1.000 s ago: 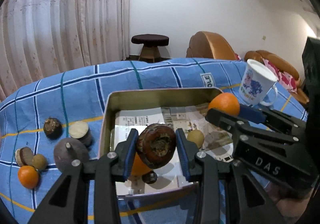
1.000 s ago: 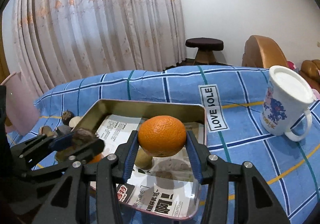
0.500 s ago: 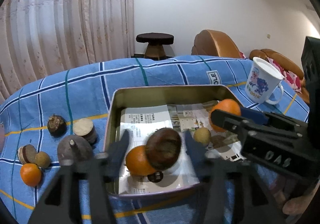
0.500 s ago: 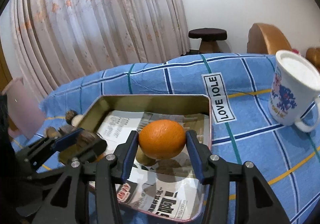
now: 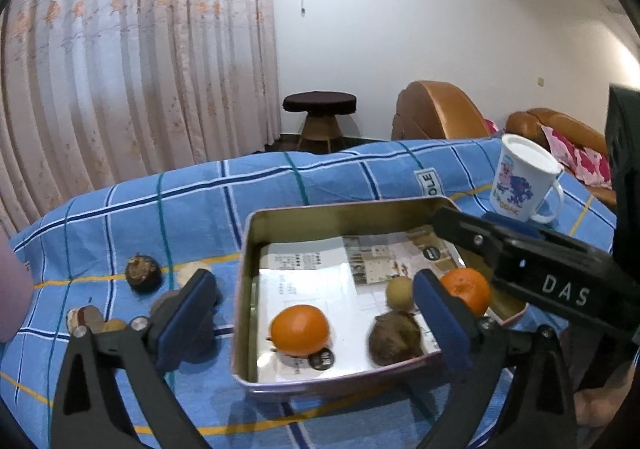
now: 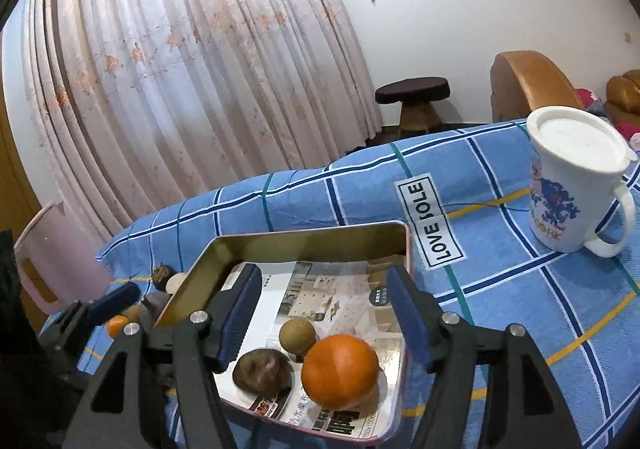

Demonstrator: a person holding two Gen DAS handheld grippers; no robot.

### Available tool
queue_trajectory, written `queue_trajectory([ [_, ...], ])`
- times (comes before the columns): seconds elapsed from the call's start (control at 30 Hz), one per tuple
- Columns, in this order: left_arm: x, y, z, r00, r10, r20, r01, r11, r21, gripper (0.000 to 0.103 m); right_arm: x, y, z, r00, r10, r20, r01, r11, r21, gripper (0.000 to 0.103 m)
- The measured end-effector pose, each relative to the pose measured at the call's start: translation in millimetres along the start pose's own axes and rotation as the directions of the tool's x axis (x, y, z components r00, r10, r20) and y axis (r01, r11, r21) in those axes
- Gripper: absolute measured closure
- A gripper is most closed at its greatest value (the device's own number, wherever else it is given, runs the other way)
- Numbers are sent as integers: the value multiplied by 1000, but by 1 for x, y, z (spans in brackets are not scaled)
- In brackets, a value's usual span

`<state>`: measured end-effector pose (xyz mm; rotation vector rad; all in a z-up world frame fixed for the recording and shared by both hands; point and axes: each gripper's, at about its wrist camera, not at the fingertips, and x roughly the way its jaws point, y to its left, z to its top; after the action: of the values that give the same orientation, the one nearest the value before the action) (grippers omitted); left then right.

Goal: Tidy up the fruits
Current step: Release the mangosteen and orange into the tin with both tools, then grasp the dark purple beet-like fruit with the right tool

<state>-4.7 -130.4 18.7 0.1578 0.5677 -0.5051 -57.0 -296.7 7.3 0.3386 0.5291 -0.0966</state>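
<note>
Both tongs stand wide apart with nothing between their blue pads. From the left wrist view, the left gripper hangs over the near edge of a rectangular metal tin lined with printed paper, and the tin sits on a blue checked cloth. Inside the tin lie 4 fruits: an orange near the front left, a dark brown wrinkled fruit to its right, a small tan round fruit behind that, and a second orange toward the right wall, partly behind the right pad. Outside the tin on the left, a dark round fruit rests on the cloth, with a few more small pieces near it half hidden by the left finger. A white mug with a blue print stands well to the right, and the black right tool reaches in across the tin's far right corner. From the right wrist view, the right gripper hovers above the same tin, with an orange lying on the paper just below and between its open fingers, the brown fruit to its left and the tan fruit just behind. The mug stands on the cloth to the right, and a pink pitcher sits at the far left.
</note>
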Motion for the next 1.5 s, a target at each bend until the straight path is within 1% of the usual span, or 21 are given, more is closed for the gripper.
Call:
queue_trajectory([
  [0.17, -2, 19, -3, 999, 41, -14, -41, 998, -39, 2, -3, 9, -4, 1000, -16, 12, 16, 1000, -26, 36],
  [0.23, -3, 30, -5, 999, 50, -18, -51, 997, -50, 2, -7, 16, -6, 999, -18, 31, 19, 999, -41, 36],
  [0.3, -7, 44, -8, 997, 72, -17, -72, 996, -59, 2, -14, 25, -8, 998, -23, 61, 27, 997, -68, 36],
  [0.37, -12, 61, -10, 995, 97, -18, -98, 992, -80, 2, -21, 36, -10, 996, -11, 89, 19, 996, -90, 36],
  [0.43, -19, 84, -14, 993, 120, -19, -122, 985, -119, 2, -23, 48, -13, 996, 12, 90, -3, 995, -104, 36],
  [0.5, -24, 104, -18, 989, 145, -24, -147, 978, -149, 2, -23, 61, -17, 996, 29, 85, -18, 992, -124, 36],
  [0.63, -30, 148, -29, 976, 209, -61, -217, 955, -201, 2, -23, 94, -30, 996, 72, 60, -62, 986, -156, 37],
  [0.7, -31, 162, -35, 970, 232, -75, -242, 949, -203, 2, -19, 109, -36, 996, 83, 43, -75, 983, -167, 37],
  [0.8, -34, 180, -44, 959, 267, -97, -282, 938, -204, 2, -10, 134, -46, 993, 113, -9, -113, 976, -184, 37],
  [0.83, -36, 188, -46, 954, 282, -107, -299, 929, -218, 2, -6, 144, -51, 992, 125, -30, -129, 972, -195, 37],
  [0.9, -39, 199, -47, 950, 292, -112, -311, 920, -236, 2, 0, 161, -57, 988, 141, -57, -150, 963, -224, 37],
  [0.93, -42, 204, -48, 947, 303, -108, -321, 914, -249, 2, 3, 171, -59, 989, 137, -61, -148, 957, -248, 37],
  [1.0, -44, 209, -50, 944, 312, -106, -329, 912, -246, 2, 8, 186, -57, 992, 115, -60, -128, 947, -296, 37],
  [1.07, -45, 213, -52, 942, 316, -112, -334, 913, -233, 2, 16, 190, -54, 992, 103, -70, -120, 945, -304, 37],
  [1.17, -46, 218, -52, 936, 332, -119, -351, 910, -220, 2, 37, 197, -47, 994, 47, -98, -78, 937, -341, 37],
  [1.2, -48, 221, -50, 930, 347, -118, -365, 904, -222, 2, 46, 200, -46, 994, 29, -107, -67, 928, -366, 37],
  [1.27, -51, 228, -50, 922, 369, -116, -387, 891, -239, 2, 64, 207, -47, 990, -10, -140, -52, 903, -427, 37],
  [1.3, -52, 231, -50, 920, 373, -118, -391, 887, -246, 2, 75, 210, -48, 986, -37, -163, -42, 886, -461, 37],
  [1.37, -53, 239, -51, 921, 369, -124, -389, 883, -263, 2, 87, 213, -52, 977, -67, -200, -43, 867, -497, 38],
  [1.43, -54, 242, -51, 922, 366, -126, -387, 880, -275, 2, 99, 219, -58, 968, -112, -226, -37, 824, -565, 37],
  [1.5, -54, 242, -50, 924, 362, -124, -383, 883, -272, 2, 106, 225, -64, 962, -163, -219, -9, 781, -624, 37],
])
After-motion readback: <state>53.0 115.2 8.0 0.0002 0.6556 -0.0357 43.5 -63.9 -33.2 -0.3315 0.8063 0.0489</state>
